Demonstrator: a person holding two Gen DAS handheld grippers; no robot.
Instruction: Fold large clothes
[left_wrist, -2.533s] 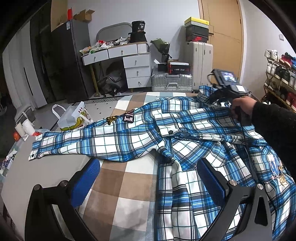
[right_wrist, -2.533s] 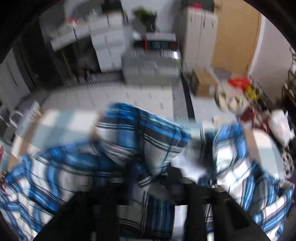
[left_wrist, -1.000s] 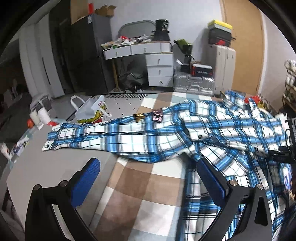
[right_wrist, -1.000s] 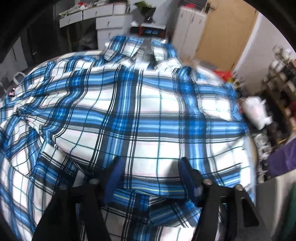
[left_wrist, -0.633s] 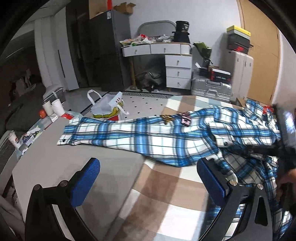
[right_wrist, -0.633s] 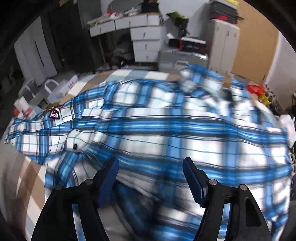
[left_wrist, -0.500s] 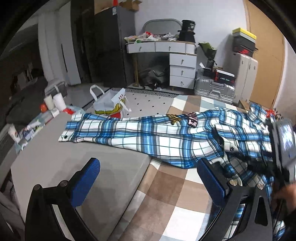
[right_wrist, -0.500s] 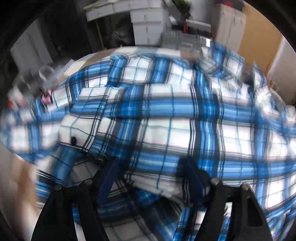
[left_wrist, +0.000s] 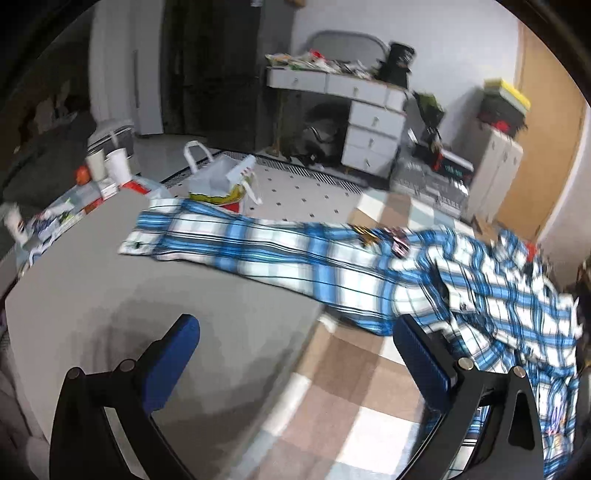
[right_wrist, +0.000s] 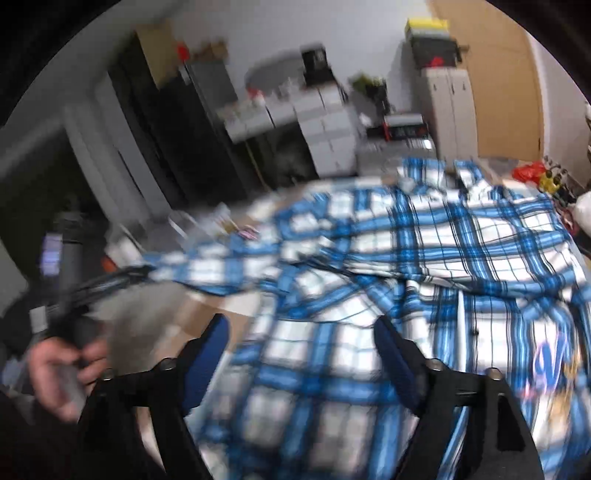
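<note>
A large blue and white plaid shirt (left_wrist: 491, 291) lies on the bed, its body rumpled at the right. One long sleeve (left_wrist: 236, 243) stretches left onto a grey sheet (left_wrist: 110, 310). My left gripper (left_wrist: 295, 354) is open and empty, above the sheet and blanket, short of the sleeve. In the right wrist view the shirt (right_wrist: 461, 251) fills the frame, collar at the far side. My right gripper (right_wrist: 301, 343) is open and empty just above the shirt's lower body. The hand holding the left gripper (right_wrist: 62, 373) shows at the left.
A brown and white checked blanket (left_wrist: 354, 398) covers the bed under the shirt. A white shopping bag (left_wrist: 218, 181) stands on the floor beyond the sleeve. A white desk with drawers (left_wrist: 369, 110), suitcases (left_wrist: 428, 184) and a wooden door (left_wrist: 543, 129) lie behind. Cups and clutter (left_wrist: 107, 166) sit left.
My left gripper has swung left and pulled back, so the sleeve and grey sheet fill its view. My right gripper has released the shirt, drawn back and now hovers open above its lower body.
</note>
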